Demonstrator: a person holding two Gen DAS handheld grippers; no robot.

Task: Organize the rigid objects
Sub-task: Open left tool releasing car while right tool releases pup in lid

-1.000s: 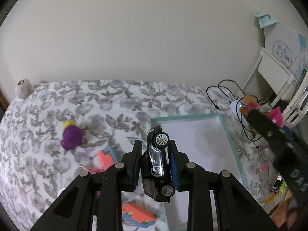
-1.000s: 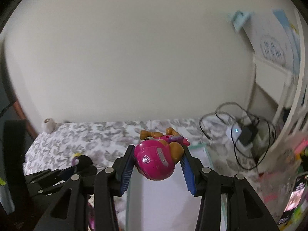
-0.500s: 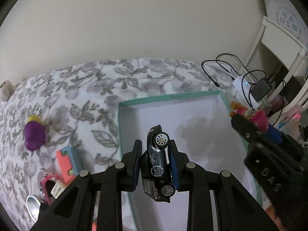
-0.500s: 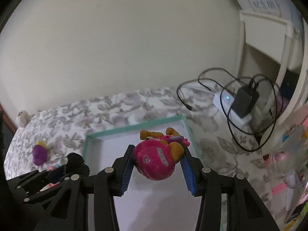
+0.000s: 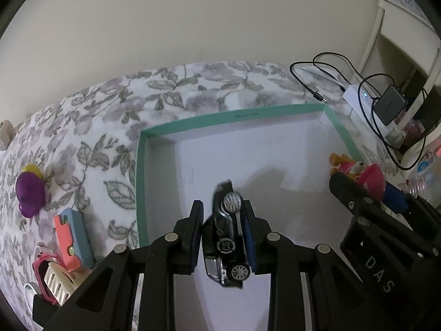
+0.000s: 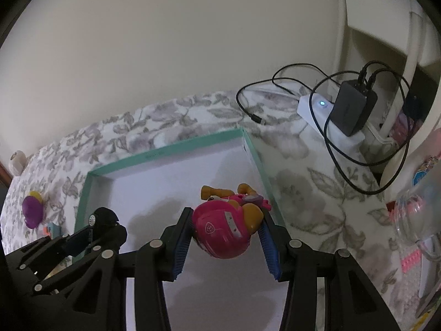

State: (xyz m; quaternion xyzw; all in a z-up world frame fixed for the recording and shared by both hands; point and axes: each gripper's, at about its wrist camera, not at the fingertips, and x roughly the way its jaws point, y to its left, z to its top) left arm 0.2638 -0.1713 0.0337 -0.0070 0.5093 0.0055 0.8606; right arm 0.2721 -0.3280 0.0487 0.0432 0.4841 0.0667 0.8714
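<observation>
Left claw (image 5: 222, 237) gripping black toy car (image 5: 226, 237), lower centre | right claw (image 6: 224, 237) clamping pink pup figure (image 6: 224, 227), centre | both hovering over teal-rimmed tray (image 5: 140, 171) | lowering close before releasing, keeping toys apart.

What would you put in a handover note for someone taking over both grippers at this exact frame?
Left gripper: shut on the black toy car, held over the teal-rimmed box.
Right gripper: shut on the pink pup figure, also over the box, near its right wall.
Done: both toys picked up and carried above the box. Its white floor shows nothing inside where visible.
Left: set down the car and the figure in the box. Still out on the floral bedspread, left of the box: purple toy, orange-and-blue block, a pink-and-cream toy at the lower left edge.
</observation>
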